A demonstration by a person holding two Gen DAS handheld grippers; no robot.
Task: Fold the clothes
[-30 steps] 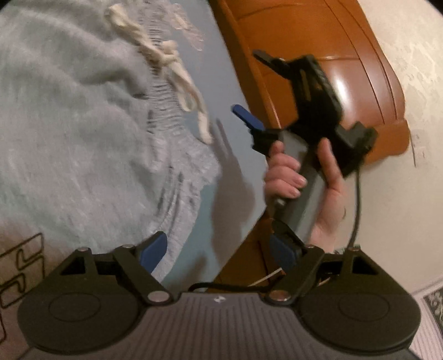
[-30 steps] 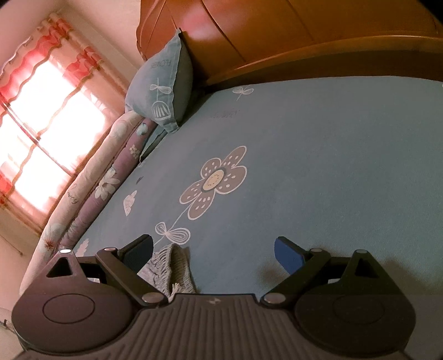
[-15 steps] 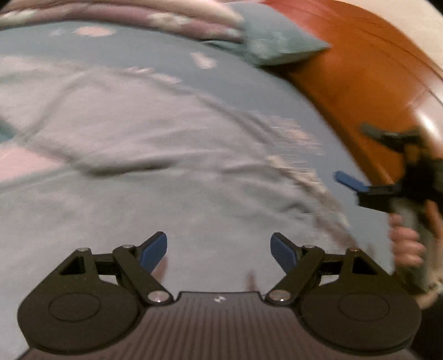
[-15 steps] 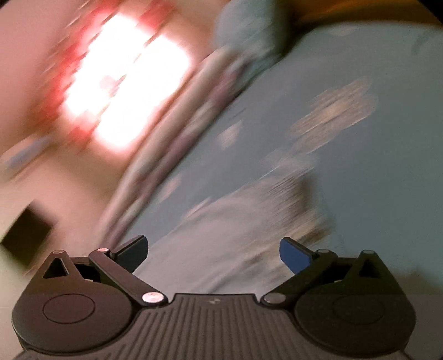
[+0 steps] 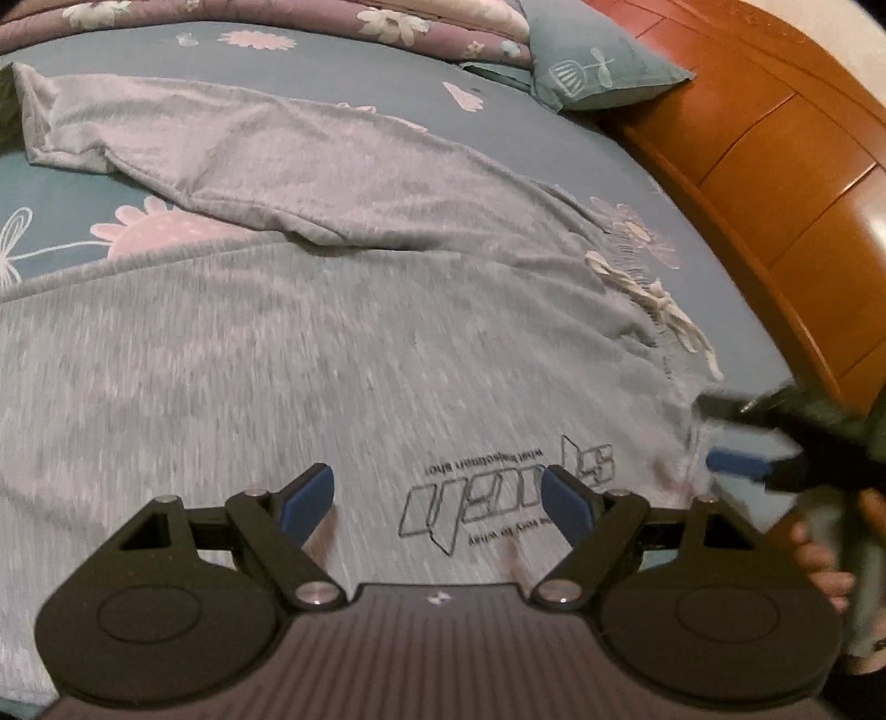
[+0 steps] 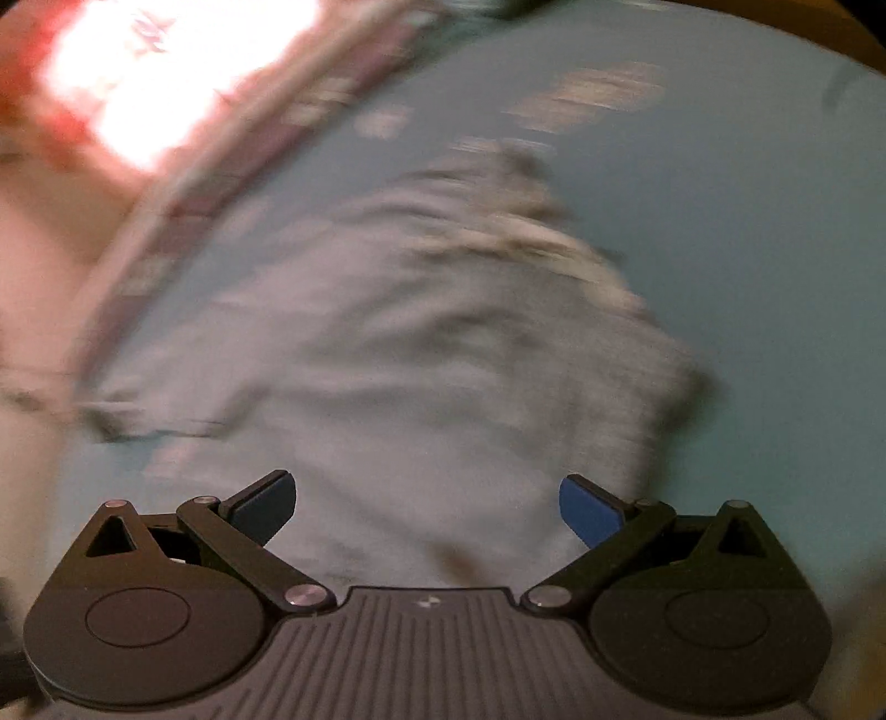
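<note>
Grey sweatpants (image 5: 343,343) with a black logo and a white drawstring (image 5: 653,299) lie spread on the blue flowered bedsheet (image 5: 61,194). One leg stretches to the far left. My left gripper (image 5: 437,498) is open and empty, just above the fabric near the logo. My right gripper (image 6: 429,507) is open and empty over the grey cloth (image 6: 415,360); its view is blurred. The right gripper also shows at the right edge of the left wrist view (image 5: 775,443), by the waistband.
A wooden headboard (image 5: 775,166) runs along the right side of the bed. A blue-green pillow (image 5: 598,61) and a rolled purple flowered quilt (image 5: 277,16) lie at the far edge. A bright window (image 6: 138,83) shows beyond the bed.
Both grippers have swung round to face the sweatpants. The left one now looks across the spread garment. The right one has moved in over the waistband end. Both stay open.
</note>
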